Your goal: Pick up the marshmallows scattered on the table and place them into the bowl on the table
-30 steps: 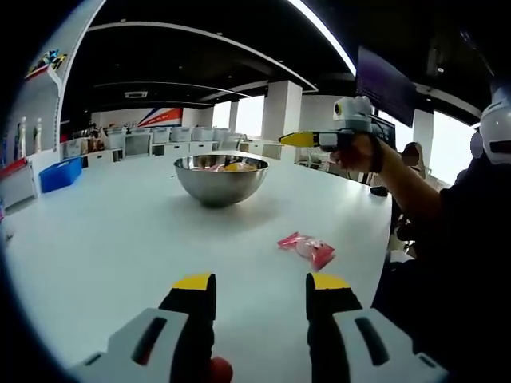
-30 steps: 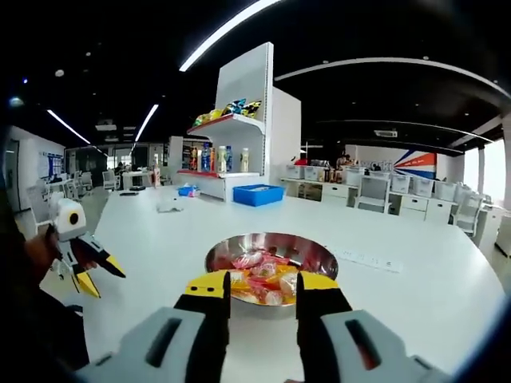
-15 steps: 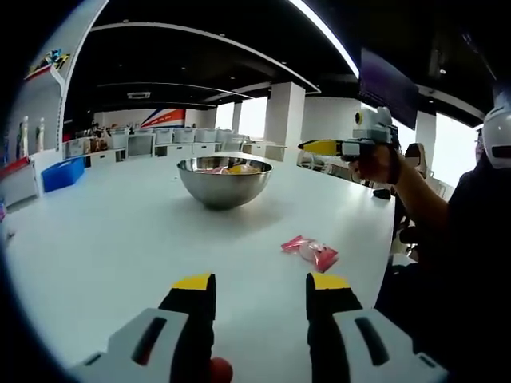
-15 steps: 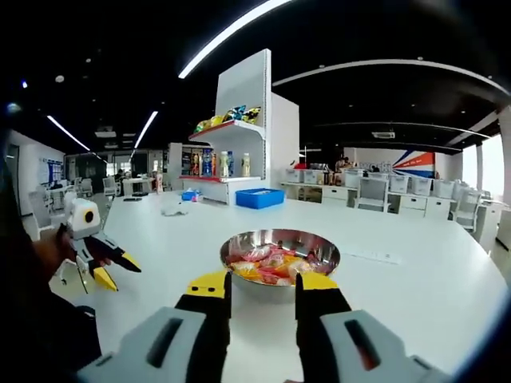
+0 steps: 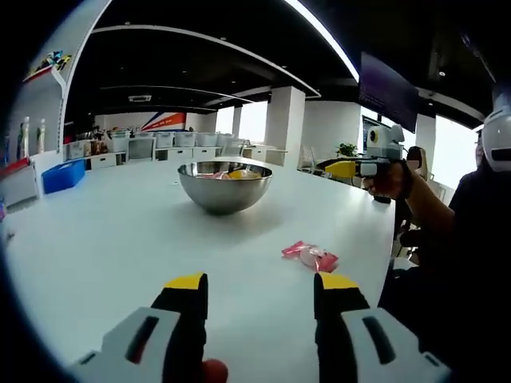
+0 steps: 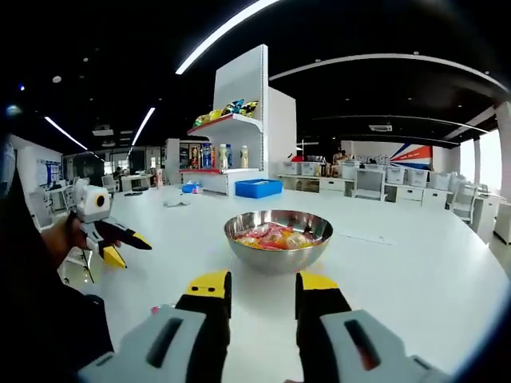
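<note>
Right gripper (image 6: 260,285) backed off the bowl (image 6: 277,239), jaws narrow, empty | left gripper (image 5: 260,285) wide, empty | marshmallow (image 5: 311,256) centre-right | tip: straddle the wrapper, close gently

My left gripper view sits low over the table (image 5: 104,239), looking along its length toward the far end, the bowl (image 5: 224,185) well ahead near mid-table. My right gripper (image 5: 339,168) enters it from the right, raised above the table's right edge. My right gripper view looks across the table (image 6: 415,271) toward a shelf unit (image 6: 239,136), with the bowl (image 6: 277,239) near, just beyond its jaws. My left gripper (image 6: 128,246) enters from the left. Both views share the bowl and the surrounding tabletop.
</note>
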Demonstrator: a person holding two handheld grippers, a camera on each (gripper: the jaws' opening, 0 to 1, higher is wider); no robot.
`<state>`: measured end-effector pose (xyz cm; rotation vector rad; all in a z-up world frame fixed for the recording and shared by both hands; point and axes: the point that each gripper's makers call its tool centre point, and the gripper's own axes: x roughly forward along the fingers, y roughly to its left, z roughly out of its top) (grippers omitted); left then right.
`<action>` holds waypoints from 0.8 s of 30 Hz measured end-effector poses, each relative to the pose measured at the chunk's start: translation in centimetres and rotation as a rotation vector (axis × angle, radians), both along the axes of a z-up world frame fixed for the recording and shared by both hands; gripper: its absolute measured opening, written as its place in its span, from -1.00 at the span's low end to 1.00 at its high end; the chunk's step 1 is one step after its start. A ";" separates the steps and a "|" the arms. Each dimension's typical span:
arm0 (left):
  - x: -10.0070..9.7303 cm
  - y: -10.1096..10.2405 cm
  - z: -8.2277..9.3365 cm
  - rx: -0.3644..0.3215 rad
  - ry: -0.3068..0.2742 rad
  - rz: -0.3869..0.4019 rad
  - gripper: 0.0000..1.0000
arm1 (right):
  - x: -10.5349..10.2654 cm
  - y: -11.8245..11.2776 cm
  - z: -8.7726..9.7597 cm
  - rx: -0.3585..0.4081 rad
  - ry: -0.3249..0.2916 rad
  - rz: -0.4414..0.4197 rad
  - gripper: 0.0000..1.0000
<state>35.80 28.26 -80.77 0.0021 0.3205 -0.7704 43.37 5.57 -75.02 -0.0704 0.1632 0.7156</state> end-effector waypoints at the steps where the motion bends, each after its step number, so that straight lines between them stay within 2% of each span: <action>1: 0.1 0.0 0.0 -0.001 -0.001 0.003 0.28 | -0.2 -0.1 -0.3 0.001 0.006 -0.002 -0.37; 4: 0.4 -0.2 0.0 0.017 -0.014 0.009 0.63 | -0.5 -0.5 -1.3 -0.004 0.027 -0.002 -0.37; 8: 0.7 -0.3 0.4 0.030 -0.045 0.012 0.89 | -0.8 -1.1 -2.2 -0.007 0.051 -0.012 -0.37; 16: 0.5 -0.6 1.2 0.020 -0.080 0.001 0.91 | -1.9 -1.1 -3.6 -0.029 0.080 0.009 -0.37; 21: 0.6 -0.7 2.1 -0.023 -0.104 0.005 0.91 | -2.6 -1.3 -4.1 -0.030 0.094 0.010 -0.37; 24: 0.9 -0.6 3.1 -0.081 -0.119 0.024 0.89 | -3.1 -1.5 -4.5 -0.038 0.103 0.015 -0.37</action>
